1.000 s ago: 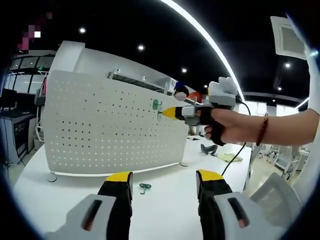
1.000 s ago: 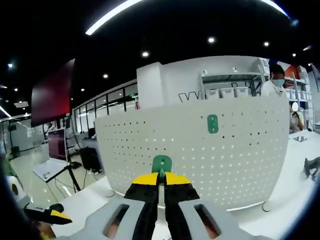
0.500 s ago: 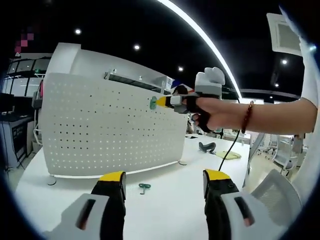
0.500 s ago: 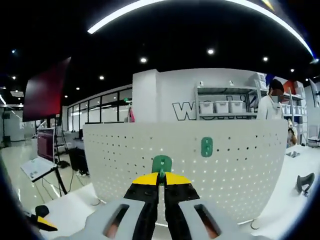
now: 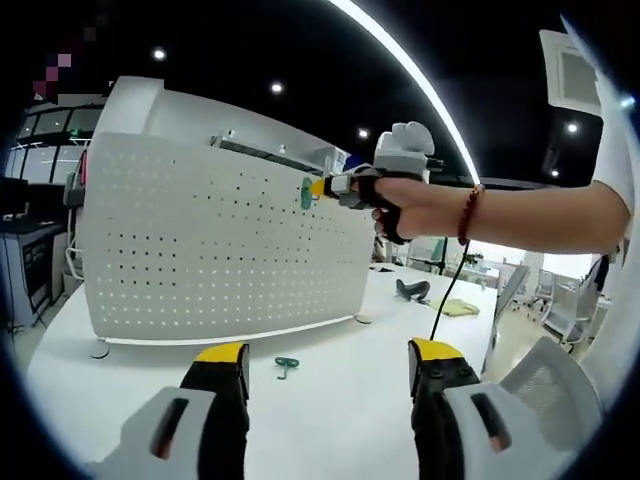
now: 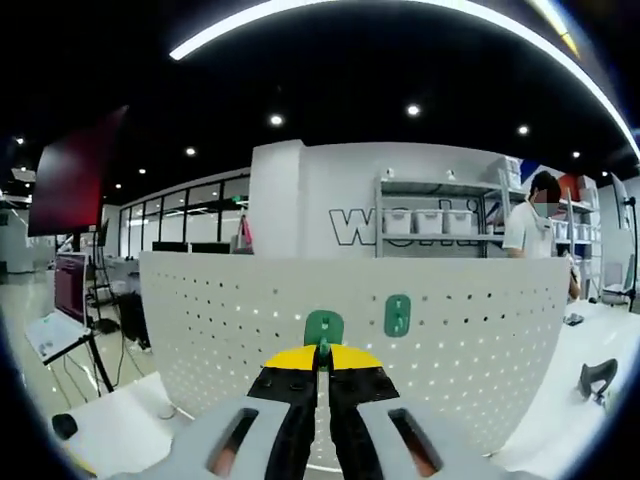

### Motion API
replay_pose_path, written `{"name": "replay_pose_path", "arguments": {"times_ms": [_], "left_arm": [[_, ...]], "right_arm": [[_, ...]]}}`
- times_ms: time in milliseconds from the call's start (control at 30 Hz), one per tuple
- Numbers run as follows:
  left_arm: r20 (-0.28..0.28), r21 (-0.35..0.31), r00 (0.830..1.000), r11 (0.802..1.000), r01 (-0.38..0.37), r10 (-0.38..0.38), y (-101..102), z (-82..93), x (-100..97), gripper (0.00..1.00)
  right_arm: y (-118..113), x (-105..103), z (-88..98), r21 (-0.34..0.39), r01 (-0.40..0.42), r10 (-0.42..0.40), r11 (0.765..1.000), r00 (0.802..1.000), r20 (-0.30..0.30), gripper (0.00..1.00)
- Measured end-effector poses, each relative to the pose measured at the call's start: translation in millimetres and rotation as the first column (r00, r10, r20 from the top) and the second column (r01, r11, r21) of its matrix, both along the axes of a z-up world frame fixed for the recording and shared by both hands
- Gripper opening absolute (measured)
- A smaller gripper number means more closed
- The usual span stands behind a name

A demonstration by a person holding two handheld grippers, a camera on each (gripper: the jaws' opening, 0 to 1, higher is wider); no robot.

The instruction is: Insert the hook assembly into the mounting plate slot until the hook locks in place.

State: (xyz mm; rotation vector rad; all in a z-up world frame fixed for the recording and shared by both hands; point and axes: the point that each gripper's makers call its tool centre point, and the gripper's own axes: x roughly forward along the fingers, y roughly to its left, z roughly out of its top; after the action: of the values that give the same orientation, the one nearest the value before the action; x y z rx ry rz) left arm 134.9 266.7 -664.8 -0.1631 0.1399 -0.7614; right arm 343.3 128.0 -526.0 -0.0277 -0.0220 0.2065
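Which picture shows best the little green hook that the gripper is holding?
The right gripper view: the green hook stands close and centred, pinched in the right gripper. The left gripper view shows it small and far off, held up near the white pegboard.

Dark ceiling [image 6: 330, 70] overhead, dotted with small round spotlights and crossed by a long bright light strip [image 6: 330, 12]. A white wall [image 6: 440, 205] carries big dark lettering behind a shelf unit [image 6: 445, 215] of white bins — tall windows [image 6: 185, 215] to its left. Grey office chair [image 5: 560, 385] beside the white table [image 5: 330, 400].
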Motion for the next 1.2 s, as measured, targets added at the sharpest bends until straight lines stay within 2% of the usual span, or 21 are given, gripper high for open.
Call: {"name": "replay_pose_path", "arguments": {"times_ms": [67, 467, 867, 1200], "left_arm": [[0.015, 0.003, 1.000, 1.000, -0.004, 0.004, 1, 1.5, 1.4, 0.68], [-0.012, -0.003, 1.000, 1.000, 0.009, -0.009, 5, -3.5, 3.1, 0.69], [-0.013, 0.006, 1.000, 1.000, -0.006, 0.006, 15, -3.7, 6.5, 0.69], [-0.049, 0.001, 0.998, 0.999, -0.032, 0.032, 23, -13.8, 2.7, 0.69]], "right_arm": [[0, 2, 1.9, -0.003, 0.002, -0.002, 1.000, 1.000, 0.004, 0.01], [-2, 25, 12.3, -0.036, 0.030, -0.029, 0.999, 0.999, 0.018, 0.01], [-1, 43, 12.1, -0.038, 0.057, -0.056, 0.998, 0.998, 0.011, 0.01], [-7, 56, 8.6, -0.045, 0.070, -0.070, 0.997, 0.998, -0.006, 0.01]]}}
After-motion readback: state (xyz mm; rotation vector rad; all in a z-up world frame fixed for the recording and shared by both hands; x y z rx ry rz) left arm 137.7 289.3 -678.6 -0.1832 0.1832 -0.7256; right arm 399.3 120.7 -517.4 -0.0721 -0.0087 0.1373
